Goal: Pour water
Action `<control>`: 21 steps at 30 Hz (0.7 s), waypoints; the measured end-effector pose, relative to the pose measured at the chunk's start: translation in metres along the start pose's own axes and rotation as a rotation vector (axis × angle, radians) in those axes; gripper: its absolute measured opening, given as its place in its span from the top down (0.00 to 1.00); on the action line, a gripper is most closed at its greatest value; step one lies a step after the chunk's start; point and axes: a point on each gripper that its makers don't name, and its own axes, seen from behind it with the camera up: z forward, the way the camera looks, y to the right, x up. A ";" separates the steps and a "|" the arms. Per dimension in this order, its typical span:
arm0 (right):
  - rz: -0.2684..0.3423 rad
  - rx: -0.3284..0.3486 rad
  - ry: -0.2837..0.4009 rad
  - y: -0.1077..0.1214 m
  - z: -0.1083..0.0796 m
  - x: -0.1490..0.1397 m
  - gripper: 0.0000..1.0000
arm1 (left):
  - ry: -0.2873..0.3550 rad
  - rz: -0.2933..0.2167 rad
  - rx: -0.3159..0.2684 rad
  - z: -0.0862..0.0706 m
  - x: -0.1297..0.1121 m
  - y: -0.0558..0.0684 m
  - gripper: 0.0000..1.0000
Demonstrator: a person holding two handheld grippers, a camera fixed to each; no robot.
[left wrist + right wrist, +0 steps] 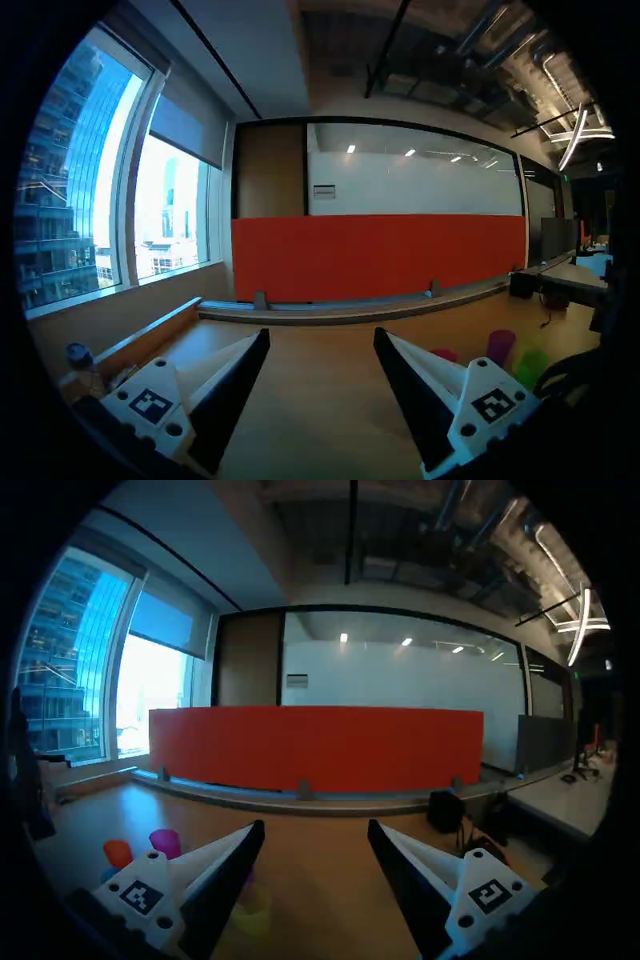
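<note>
Wooden desk [320, 416] spreads beneath the left gripper [320, 331] and right gripper [315, 822], both gaping wide and holding nothing (a purple cup [166, 842] stands near the right one).

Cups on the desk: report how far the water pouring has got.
Done: nothing visible. In hand: nothing; the left gripper and right gripper are both open and empty above the desk. To do: grasp a water container, then pour into the purple cup or orange cup. Whether either holds water can't be told.
</note>
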 end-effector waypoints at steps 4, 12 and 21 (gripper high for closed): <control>0.000 0.011 -0.007 0.003 0.004 0.024 0.00 | 0.001 0.007 -0.007 0.005 0.024 0.000 0.03; -0.001 0.034 -0.029 0.004 0.010 0.058 0.00 | 0.014 0.020 -0.044 0.012 0.076 0.005 0.03; 0.012 0.062 -0.029 0.002 0.017 0.094 0.00 | 0.001 0.028 -0.087 0.019 0.114 0.016 0.03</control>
